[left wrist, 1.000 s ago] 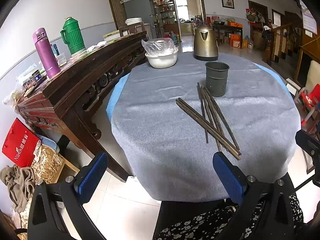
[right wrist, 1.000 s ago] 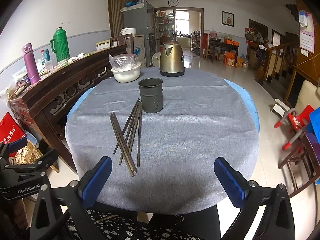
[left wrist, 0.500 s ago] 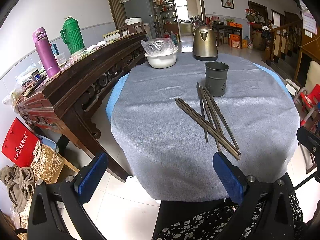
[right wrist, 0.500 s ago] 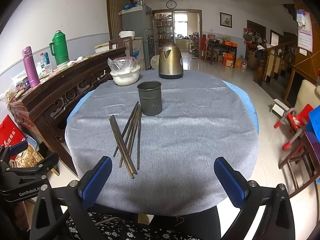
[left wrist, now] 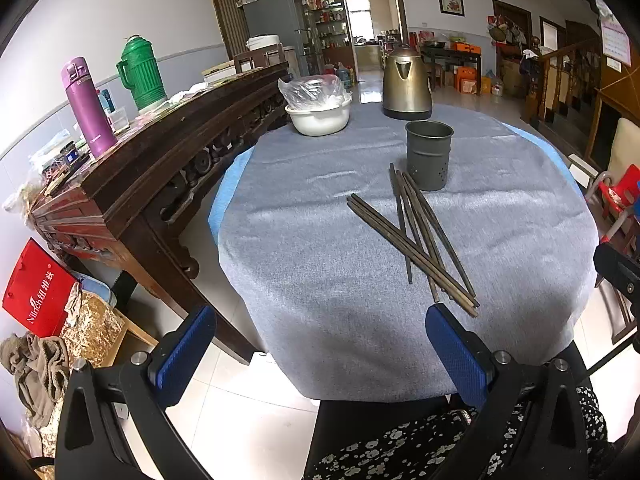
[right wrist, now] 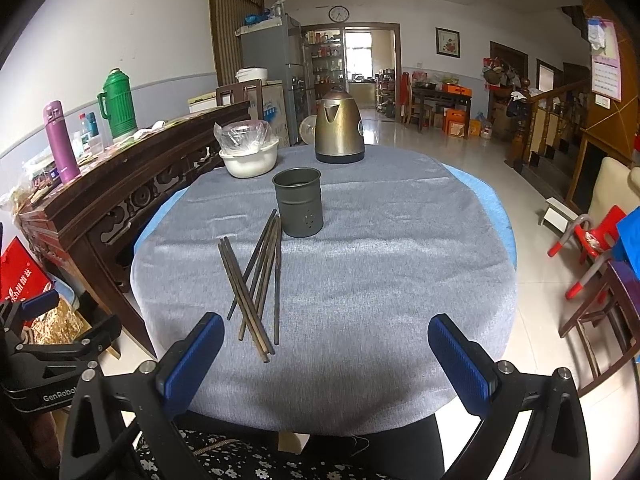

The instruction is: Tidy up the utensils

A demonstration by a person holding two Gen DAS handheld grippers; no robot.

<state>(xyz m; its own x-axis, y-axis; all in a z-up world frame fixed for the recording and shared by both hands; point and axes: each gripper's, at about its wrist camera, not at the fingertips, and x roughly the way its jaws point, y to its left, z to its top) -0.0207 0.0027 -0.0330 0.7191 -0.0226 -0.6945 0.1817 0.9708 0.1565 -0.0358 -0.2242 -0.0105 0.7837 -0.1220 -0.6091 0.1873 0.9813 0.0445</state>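
A loose fan of thin dark metal chopsticks (right wrist: 256, 280) lies crossed on the round table's grey woven cloth (right wrist: 380, 272), their far tips just beside a dull grey perforated metal holder cup (right wrist: 298, 202) standing upright. The right gripper (right wrist: 326, 360) hovers at the near table edge, blue ribbed pads spread wide and empty, the chopsticks' near ends just ahead of its left pad. The left gripper (left wrist: 320, 354) hangs released too, the chopstick ends close to its right pad. Beyond stand a brass-toned kettle (right wrist: 339, 126) and a plastic-covered white bowl (right wrist: 249, 156).

Chopsticks (right wrist: 256, 280) on table (right wrist: 400, 280), before holder (right wrist: 299, 206).
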